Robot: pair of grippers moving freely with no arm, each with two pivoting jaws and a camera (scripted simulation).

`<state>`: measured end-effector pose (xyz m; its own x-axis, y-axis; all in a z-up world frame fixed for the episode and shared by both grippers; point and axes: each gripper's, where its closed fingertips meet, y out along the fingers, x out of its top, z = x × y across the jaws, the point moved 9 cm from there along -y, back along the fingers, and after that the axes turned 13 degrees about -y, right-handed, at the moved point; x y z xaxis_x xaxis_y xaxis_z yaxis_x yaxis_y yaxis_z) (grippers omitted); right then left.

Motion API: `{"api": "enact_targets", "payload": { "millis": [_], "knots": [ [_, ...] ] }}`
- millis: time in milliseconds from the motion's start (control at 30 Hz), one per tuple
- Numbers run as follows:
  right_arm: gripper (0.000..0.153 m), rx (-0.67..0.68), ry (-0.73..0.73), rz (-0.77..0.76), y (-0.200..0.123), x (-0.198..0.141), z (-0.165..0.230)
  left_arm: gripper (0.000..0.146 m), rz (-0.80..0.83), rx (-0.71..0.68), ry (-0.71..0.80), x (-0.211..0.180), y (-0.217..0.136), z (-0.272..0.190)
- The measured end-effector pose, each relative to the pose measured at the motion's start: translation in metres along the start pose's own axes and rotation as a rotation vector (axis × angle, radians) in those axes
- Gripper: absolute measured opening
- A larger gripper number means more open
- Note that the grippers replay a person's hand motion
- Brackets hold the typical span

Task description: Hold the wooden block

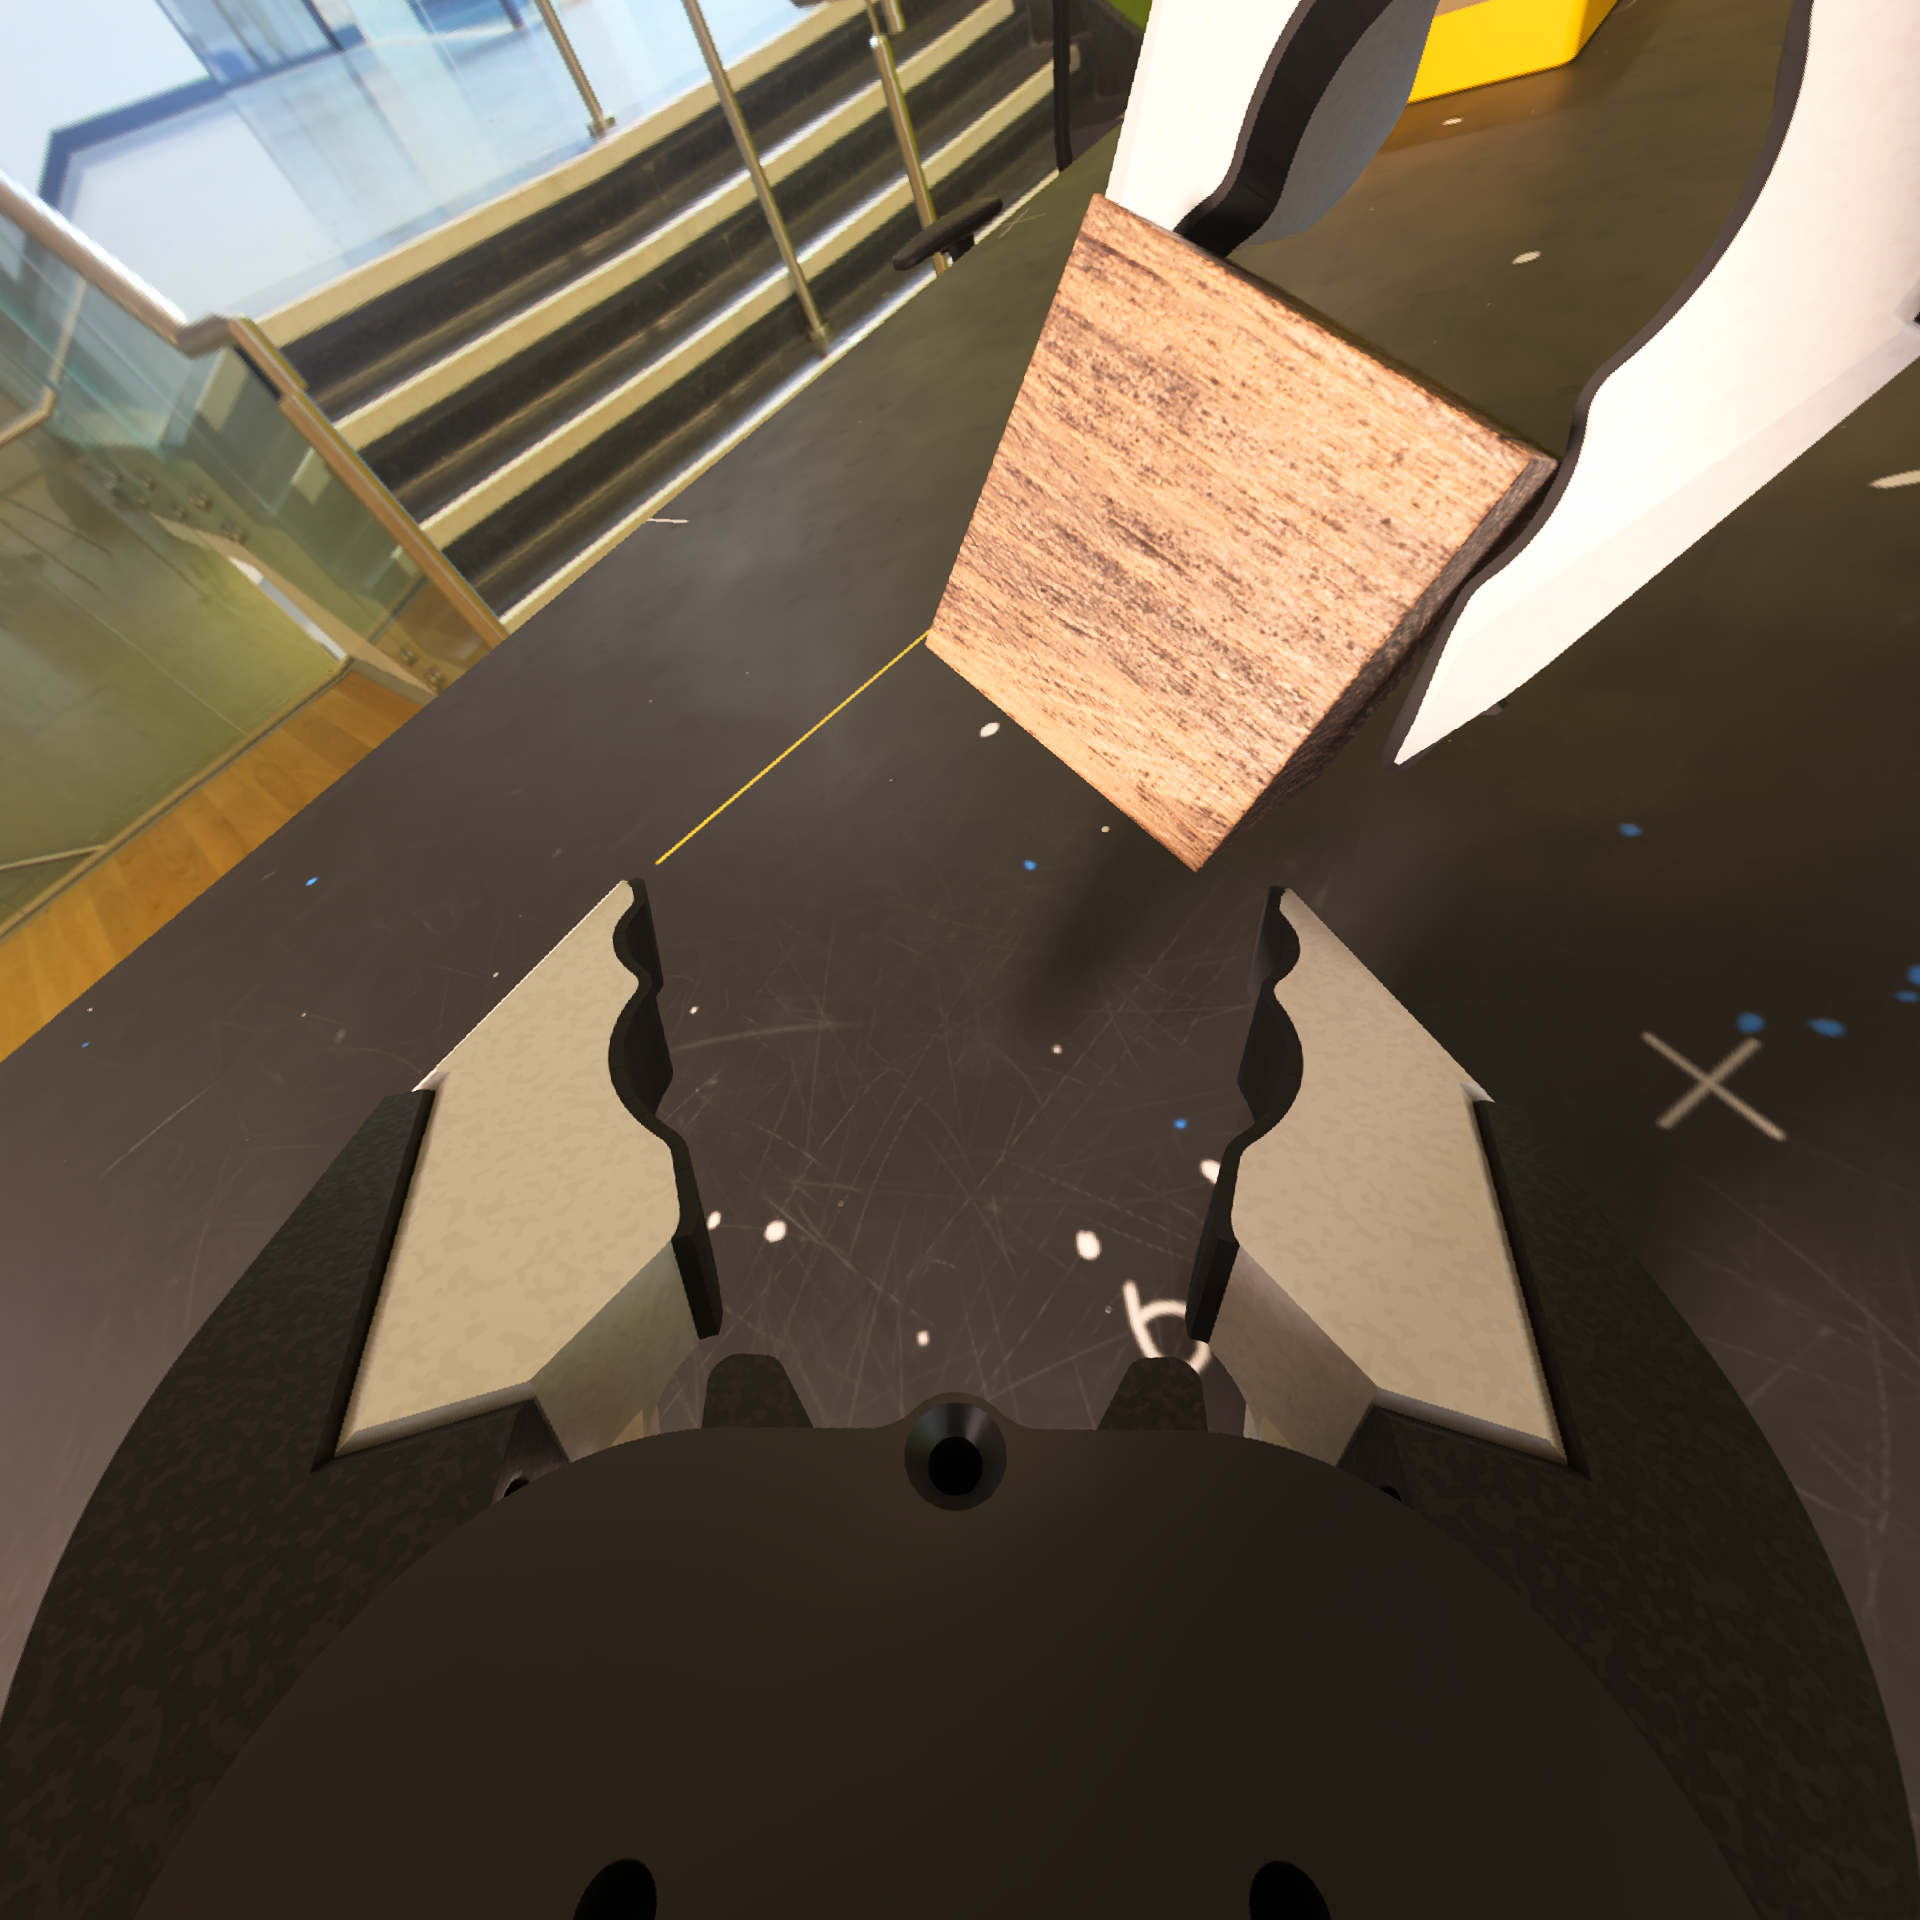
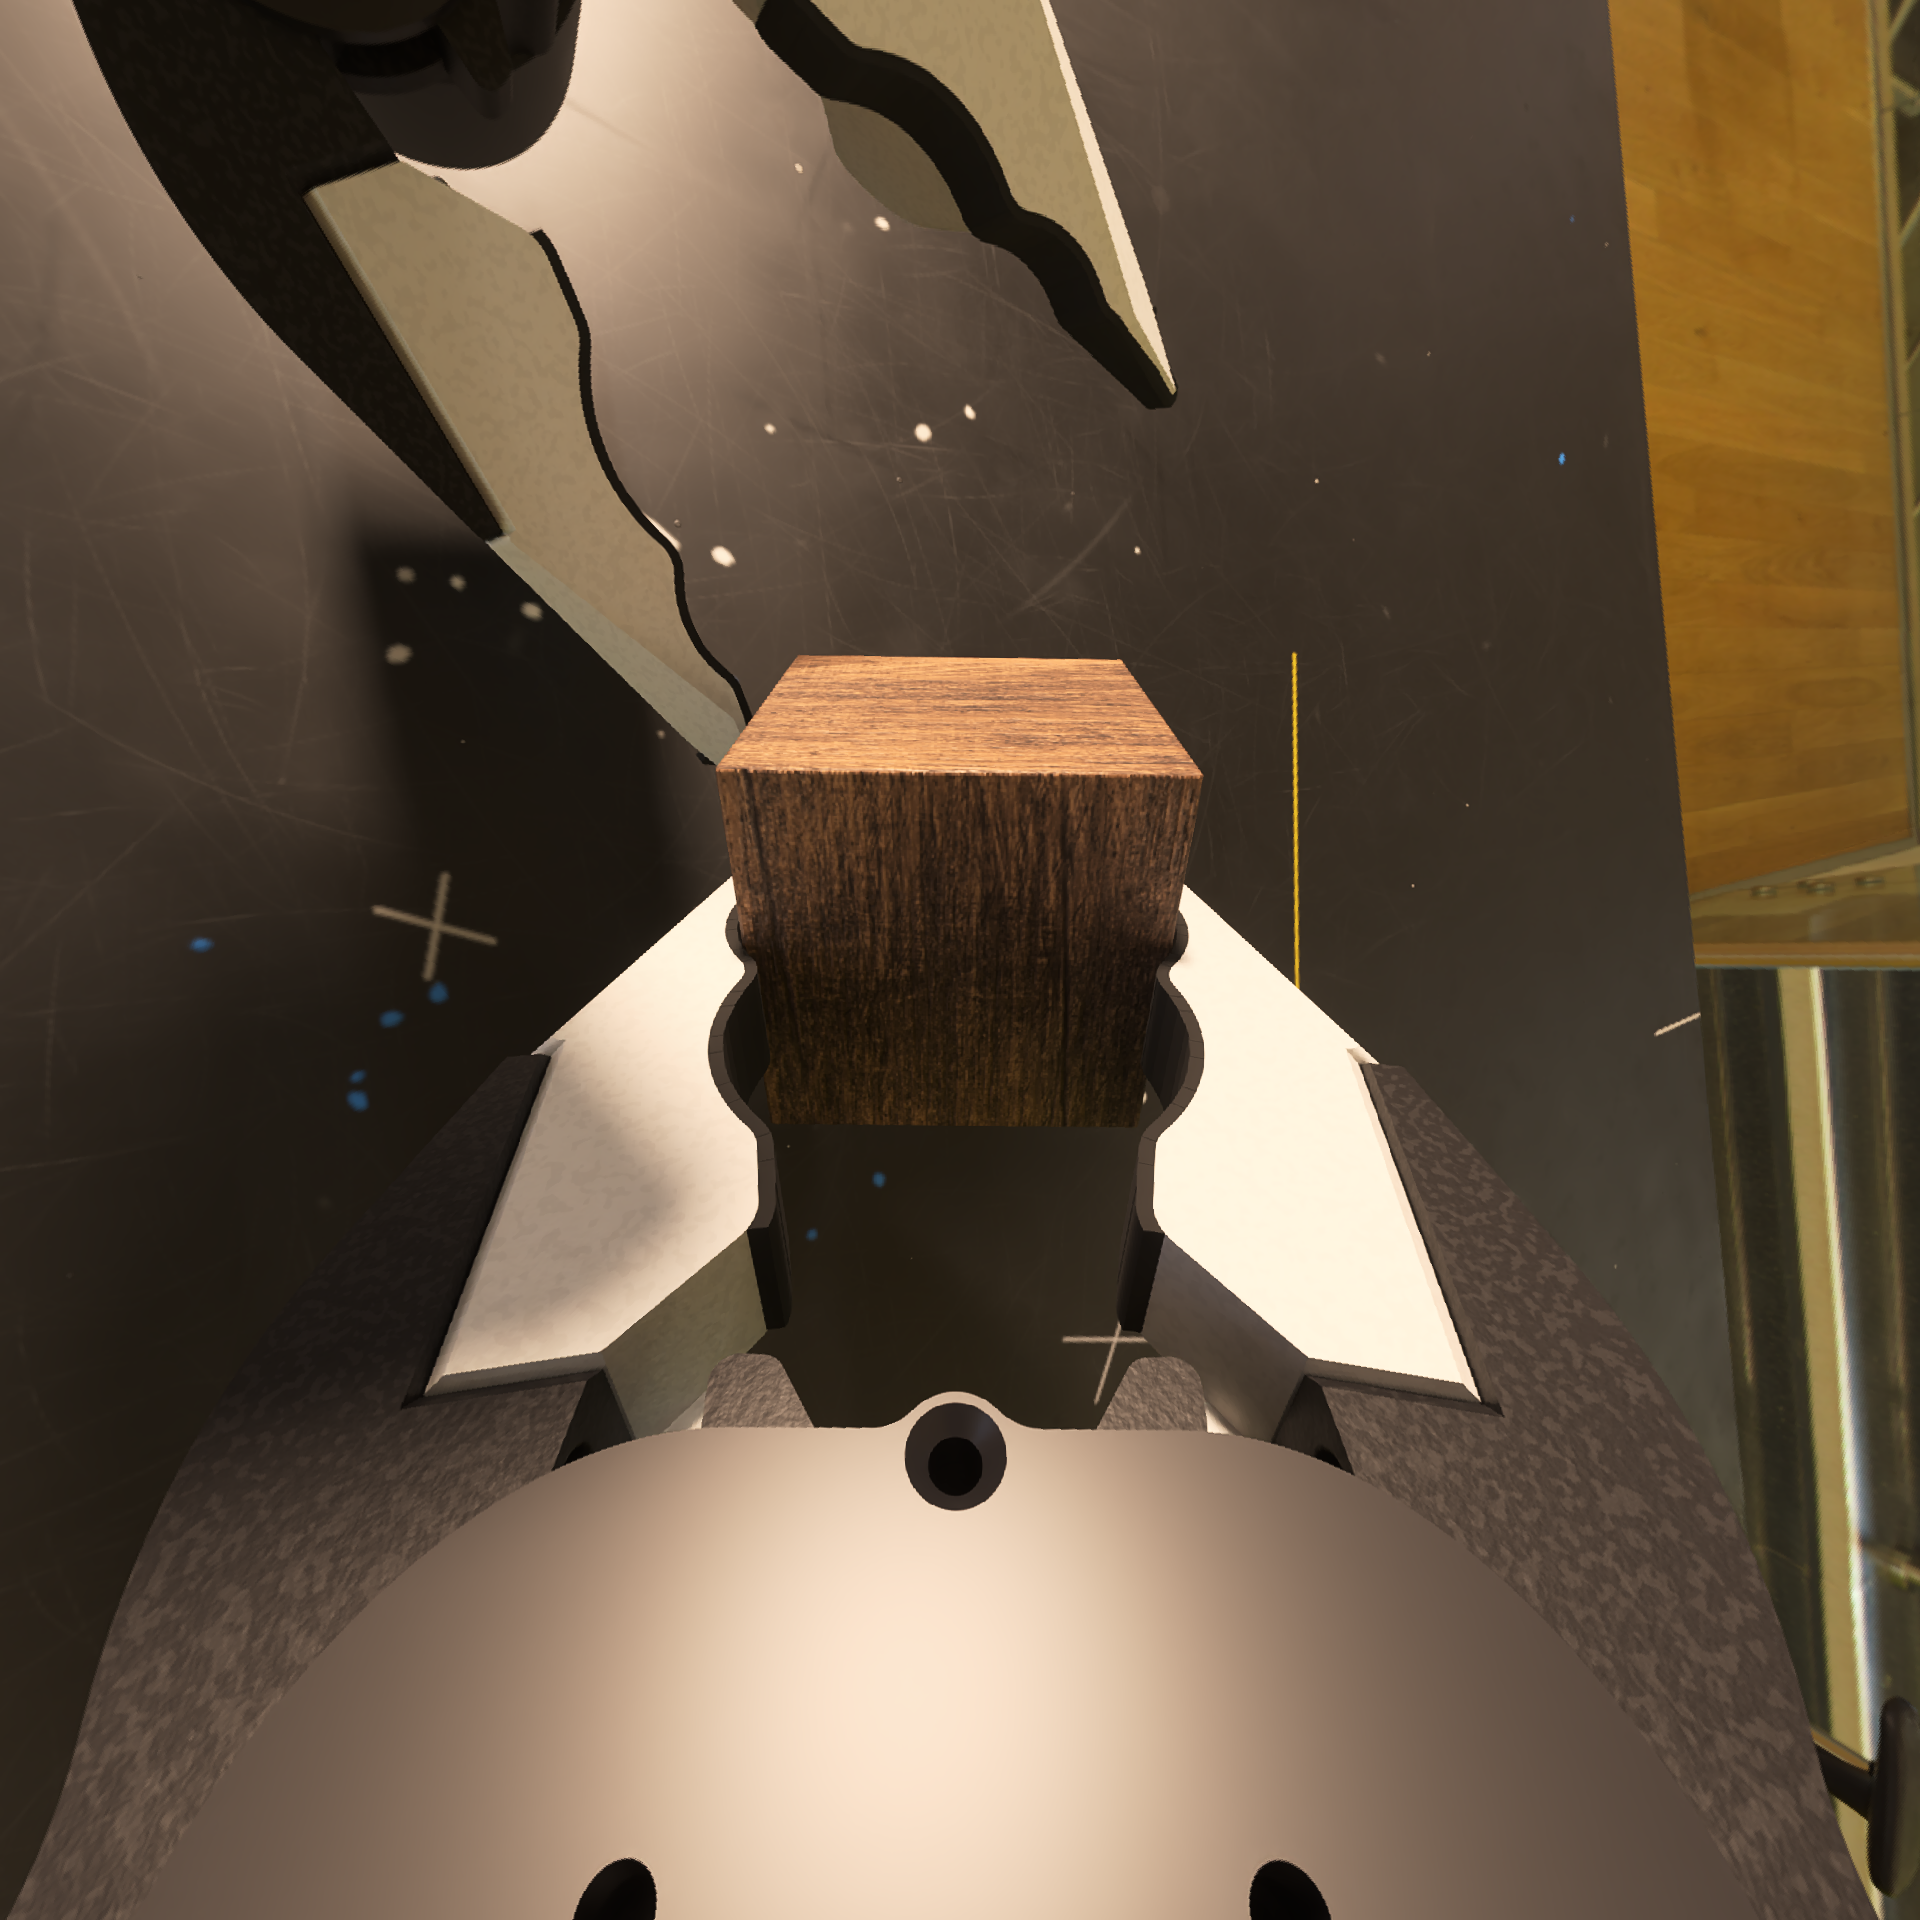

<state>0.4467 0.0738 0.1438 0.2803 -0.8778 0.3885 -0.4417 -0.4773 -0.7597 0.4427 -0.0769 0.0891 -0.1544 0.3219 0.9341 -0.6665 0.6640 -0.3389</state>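
Right gripper clamped on wooden block, frame centre, lifted clear of the dark scratched table. Left gripper spread apart, empty, just below the block. Hold looks achieved; only keeping it remains.

The left wrist view sits on the left gripper and looks forward along its two fingers, low over the dark table, toward some stairs. The wooden block is a little way ahead.

The right wrist view sits on the right gripper and looks down at the table. The block is very close.

Both views share the block, the table and the other gripper.
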Motion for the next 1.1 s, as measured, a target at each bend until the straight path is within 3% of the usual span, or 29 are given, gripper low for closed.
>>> {"api": "enact_targets", "payload": {
  "millis": [233, 367, 633, 1100],
  "knots": [
    [0.073, -0.075, 0.002, -0.014, -0.007, 0.001, -0.005, 0.101, -0.011, -0.038, -0.001, -0.001, -0.003, -0.002],
    [0.073, -0.158, -0.089, -0.120, -0.015, 0.022, -0.002, 0.098, -0.015, -0.050, 0.007, -0.001, -0.003, -0.002],
    [0.073, -0.255, -0.267, -0.132, -0.006, 0.048, 0.011, 0.096, -0.008, -0.051, 0.006, -0.001, -0.003, 0.000],
    [0.073, -0.352, -0.295, -0.214, 0.002, 0.058, 0.020, 0.092, 0.024, -0.076, -0.092, -0.001, -0.002, 0.009]
  ]
}}
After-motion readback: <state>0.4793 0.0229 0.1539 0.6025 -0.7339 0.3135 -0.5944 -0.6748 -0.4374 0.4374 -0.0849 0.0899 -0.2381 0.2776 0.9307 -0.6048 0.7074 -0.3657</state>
